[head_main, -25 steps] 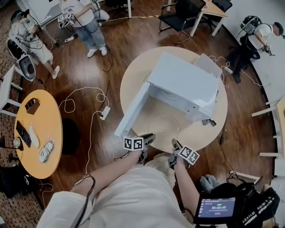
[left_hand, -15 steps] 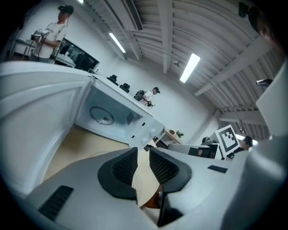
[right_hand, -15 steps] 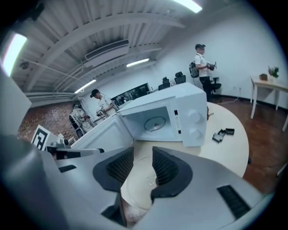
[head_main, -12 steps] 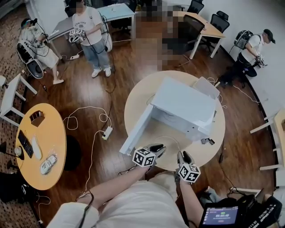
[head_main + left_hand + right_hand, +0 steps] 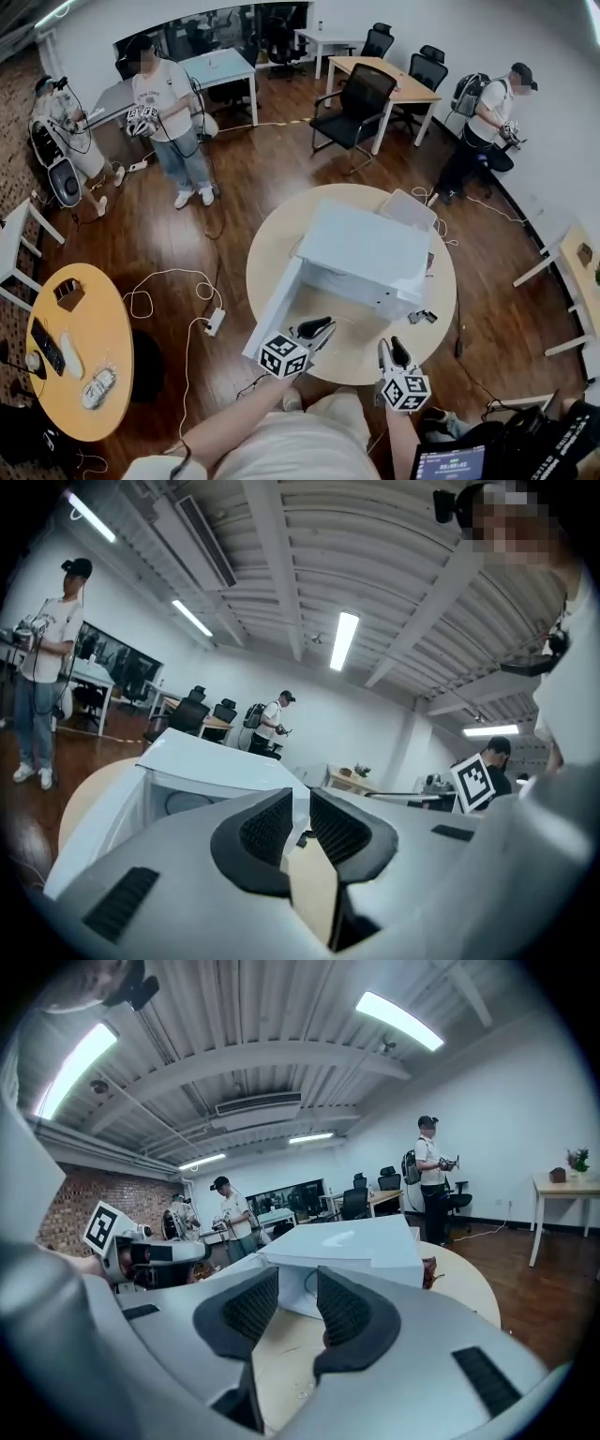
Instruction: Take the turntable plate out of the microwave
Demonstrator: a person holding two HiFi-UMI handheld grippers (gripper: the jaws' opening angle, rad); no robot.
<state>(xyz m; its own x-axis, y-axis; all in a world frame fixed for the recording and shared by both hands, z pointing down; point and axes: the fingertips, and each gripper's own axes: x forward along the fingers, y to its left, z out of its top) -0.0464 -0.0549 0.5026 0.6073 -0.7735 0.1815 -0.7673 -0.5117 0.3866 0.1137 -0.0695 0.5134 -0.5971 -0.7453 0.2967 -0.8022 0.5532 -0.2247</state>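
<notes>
Clear turntable plate lies before the open white microwave.

A round light-wood table carries a white microwave, with a small dark object just beside it

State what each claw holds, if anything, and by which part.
Nothing is held. The left claw and right claw both stand open and empty; the left has just narrowed slightly.

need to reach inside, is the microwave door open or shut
Open: the microwave door stands swung out from the microwave, its cavity exposed.
</notes>
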